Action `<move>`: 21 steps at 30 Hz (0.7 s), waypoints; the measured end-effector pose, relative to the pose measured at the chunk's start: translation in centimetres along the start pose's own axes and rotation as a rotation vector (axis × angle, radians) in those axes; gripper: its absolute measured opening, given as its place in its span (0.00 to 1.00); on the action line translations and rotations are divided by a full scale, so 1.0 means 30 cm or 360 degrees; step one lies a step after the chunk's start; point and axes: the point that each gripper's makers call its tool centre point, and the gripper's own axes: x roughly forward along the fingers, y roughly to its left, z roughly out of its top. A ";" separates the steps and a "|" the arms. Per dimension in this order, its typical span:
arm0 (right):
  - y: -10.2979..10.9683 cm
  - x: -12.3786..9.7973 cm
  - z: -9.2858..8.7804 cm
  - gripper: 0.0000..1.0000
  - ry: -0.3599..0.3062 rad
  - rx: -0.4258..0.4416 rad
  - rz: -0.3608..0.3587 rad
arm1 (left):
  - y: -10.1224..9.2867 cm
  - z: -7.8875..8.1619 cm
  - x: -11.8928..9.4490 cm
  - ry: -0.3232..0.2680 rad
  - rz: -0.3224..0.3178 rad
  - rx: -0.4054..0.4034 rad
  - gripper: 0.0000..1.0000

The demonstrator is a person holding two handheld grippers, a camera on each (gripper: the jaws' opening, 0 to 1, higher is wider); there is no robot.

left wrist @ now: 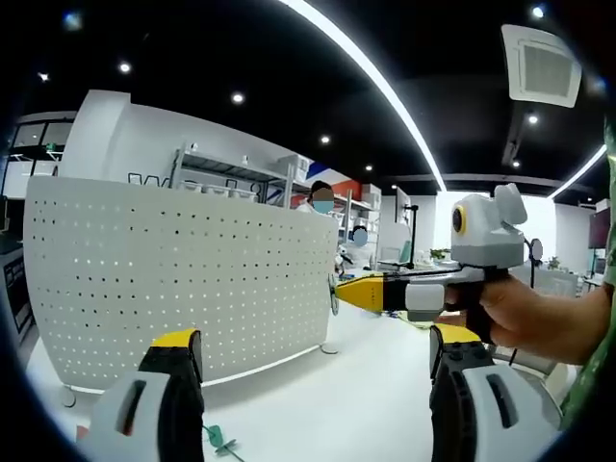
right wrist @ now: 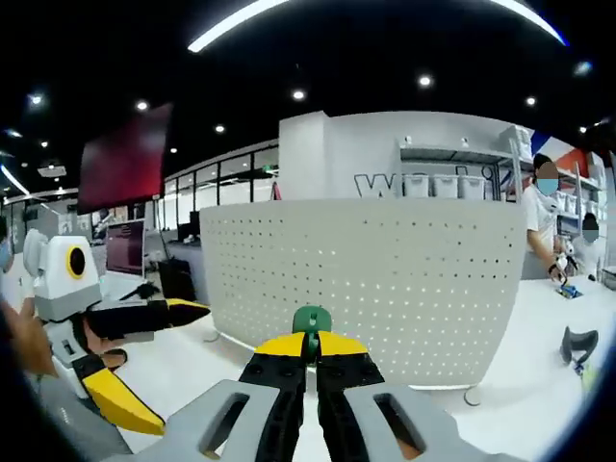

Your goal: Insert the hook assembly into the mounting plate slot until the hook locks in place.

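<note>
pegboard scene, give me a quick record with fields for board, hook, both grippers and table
pegboard: white perforated panel, upright on the table
hook: green piece pinched at the right gripper's tips, in front of the board
right gripper: shut on the hook
left gripper: jaws wide apart, nothing between them
table: white top, small green item lying by the left jaw

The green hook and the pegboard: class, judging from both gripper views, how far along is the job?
Done: the right gripper is shut on the green hook, lifted off the table. In hand: it is aimed at the white perforated board but stands short of it. Left: the hook is not yet in any slot, so insertion and locking remain. The left gripper is open and holds nothing. A small green piece lies on the table.
</note>
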 end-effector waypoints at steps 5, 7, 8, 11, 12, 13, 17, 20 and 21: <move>-0.042 0.037 0.049 0.01 -0.0052 -0.0087 -0.0069 | 0.007 -0.005 -0.003 0.0012 0.0005 -0.0003 1.00; -0.061 0.053 0.068 0.01 -0.0068 -0.0089 -0.0084 | 0.010 -0.007 -0.004 0.0015 0.0008 -0.0003 1.00; -0.069 0.059 0.076 0.01 -0.0072 -0.0090 -0.0091 | 0.013 -0.009 -0.005 0.0019 0.0012 -0.0003 1.00; -0.102 0.087 0.108 0.01 -0.0096 -0.0104 -0.0120 | 0.019 -0.012 -0.007 0.0024 0.0012 -0.0004 0.99; -0.110 0.094 0.116 0.01 -0.0101 -0.0110 -0.0128 | 0.021 -0.013 -0.008 0.0027 0.0014 -0.0005 0.99; -0.120 0.100 0.125 0.01 -0.0108 -0.0115 -0.0138 | 0.023 -0.014 -0.008 0.0028 0.0015 -0.0005 0.99; -0.159 0.132 0.159 0.01 -0.0128 -0.0137 -0.0172 | 0.031 -0.022 -0.009 0.0037 0.0014 -0.0009 0.98; -0.188 0.156 0.185 0.01 -0.0148 -0.0140 -0.0190 | 0.038 -0.026 -0.009 0.0042 0.0020 -0.0013 0.98; -0.198 0.167 0.196 0.01 -0.0154 -0.0141 -0.0198 | 0.039 -0.028 -0.008 0.0043 0.0019 -0.0014 0.97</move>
